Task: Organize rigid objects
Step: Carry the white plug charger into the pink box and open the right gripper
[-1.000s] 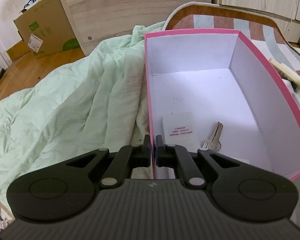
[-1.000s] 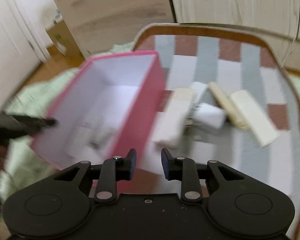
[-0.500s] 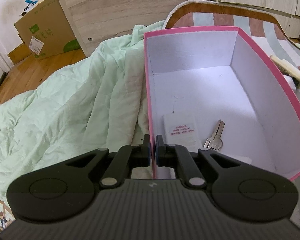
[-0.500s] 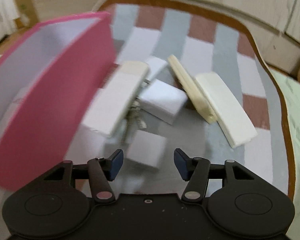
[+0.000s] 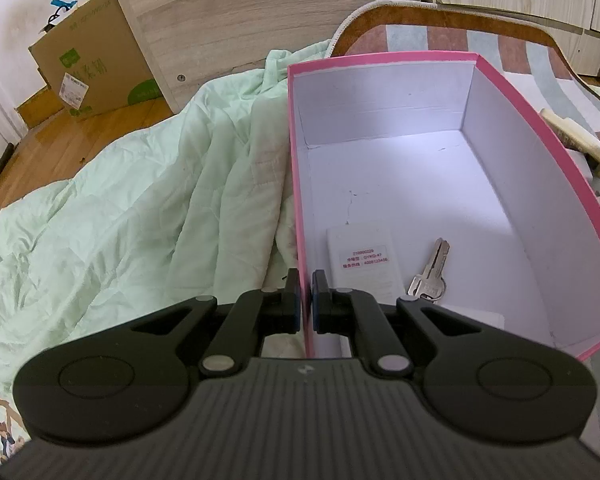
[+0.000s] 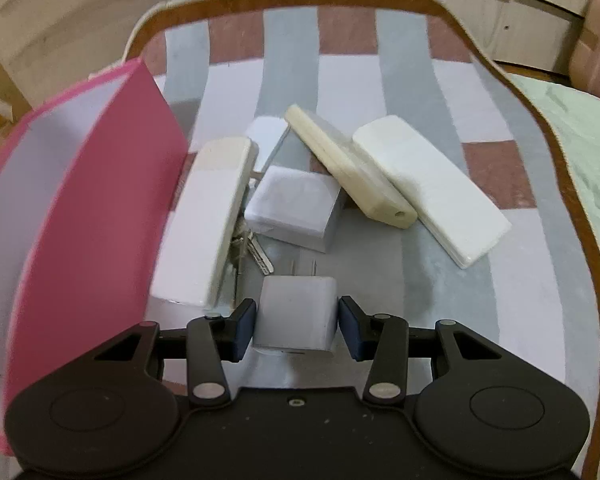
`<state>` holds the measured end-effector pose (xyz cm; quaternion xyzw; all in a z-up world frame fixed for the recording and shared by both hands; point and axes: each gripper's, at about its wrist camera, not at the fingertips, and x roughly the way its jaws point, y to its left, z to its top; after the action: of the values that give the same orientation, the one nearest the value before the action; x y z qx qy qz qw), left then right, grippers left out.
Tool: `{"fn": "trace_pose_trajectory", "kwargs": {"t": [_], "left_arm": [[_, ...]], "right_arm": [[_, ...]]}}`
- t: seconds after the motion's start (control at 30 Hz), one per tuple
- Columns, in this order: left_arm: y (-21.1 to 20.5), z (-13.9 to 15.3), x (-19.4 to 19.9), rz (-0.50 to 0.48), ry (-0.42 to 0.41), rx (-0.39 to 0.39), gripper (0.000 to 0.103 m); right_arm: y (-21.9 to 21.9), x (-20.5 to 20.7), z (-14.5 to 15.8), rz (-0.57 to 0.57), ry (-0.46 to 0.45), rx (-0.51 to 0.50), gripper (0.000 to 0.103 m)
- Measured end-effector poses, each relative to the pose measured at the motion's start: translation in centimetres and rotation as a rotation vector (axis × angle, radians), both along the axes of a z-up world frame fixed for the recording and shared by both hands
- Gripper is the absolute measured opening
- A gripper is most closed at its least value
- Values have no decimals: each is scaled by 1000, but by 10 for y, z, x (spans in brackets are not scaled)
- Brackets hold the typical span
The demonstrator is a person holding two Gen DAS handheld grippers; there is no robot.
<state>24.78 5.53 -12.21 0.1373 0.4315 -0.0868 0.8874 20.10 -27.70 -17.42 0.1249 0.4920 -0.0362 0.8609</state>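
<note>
A pink box [image 5: 500, 92] with a white inside stands on the bed; it also shows at the left of the right wrist view [image 6: 100, 200]. In it lie a white card [image 5: 364, 264] and a key [image 5: 430, 276]. My left gripper [image 5: 306, 306] is shut on the box's near left wall. My right gripper [image 6: 298, 322] is open, its pads on either side of a small white plug adapter [image 6: 296, 312] lying on the striped mat [image 6: 460, 280]. Beyond it lie several white and cream blocks [image 6: 428, 188] and keys [image 6: 256, 252].
A pale green quilt [image 5: 120, 216] covers the bed left of the box. A cardboard carton [image 5: 88, 64] and a wooden board [image 5: 260, 12] stand on the floor behind. Wooden cabinets are at the back.
My right gripper swung right from the box, opened wider and came down around the white plug adapter. My left gripper kept its hold on the box wall.
</note>
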Motion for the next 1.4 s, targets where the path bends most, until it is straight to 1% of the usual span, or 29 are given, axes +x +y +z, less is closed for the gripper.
{"fn": "trace_pose_trajectory", "kwargs": {"t": [0.13,0.27,0.33,0.43,0.5,0.6,0.67,0.7,0.77,0.8,0.87,0.93,1.0,1.1,1.2,1.33,1.4], "left_arm": [[1,1,1,9,10,-16,4],[1,1,2,11,14,-21,5],[1,1,2,11,14,-23,4],[3,2,2,13,17,-32,5],[3,1,2,13,18,-36,5],[6,2,2,13,20,-41,5],[7,2,2,14,22,-47,5],[7,2,2,15,23,-49,5],[9,2,2,15,27,-58,5],[10,3,2,15,28,-63,4],[11,3,2,16,30,-70,4],[12,3,1,15,31,-74,4],[12,3,1,15,31,-76,4],[13,3,1,17,36,-89,4],[16,4,2,19,43,-106,4],[17,4,2,19,44,-112,4],[17,5,2,19,45,-112,4]], "right_arm": [[14,-16,27,35,-76,-19,50],[36,-29,67,105,-176,-5,50],[53,-35,86,169,-226,-1,50],[83,-38,106,284,-279,10,50],[103,-37,112,353,-288,16,50],[136,-30,110,490,-279,13,50],[158,-25,106,574,-258,-29,50],[169,-21,102,620,-241,-67,50],[188,-13,92,677,-194,-153,50],[193,-7,87,684,-163,-181,50],[199,9,73,672,-70,-217,50],[201,29,58,634,42,-204,50],[200,43,46,593,112,-192,50],[204,52,34,588,142,-212,50],[204,60,22,550,201,-193,50],[212,63,11,558,229,-221,50],[213,68,6,555,246,-210,50]]}}
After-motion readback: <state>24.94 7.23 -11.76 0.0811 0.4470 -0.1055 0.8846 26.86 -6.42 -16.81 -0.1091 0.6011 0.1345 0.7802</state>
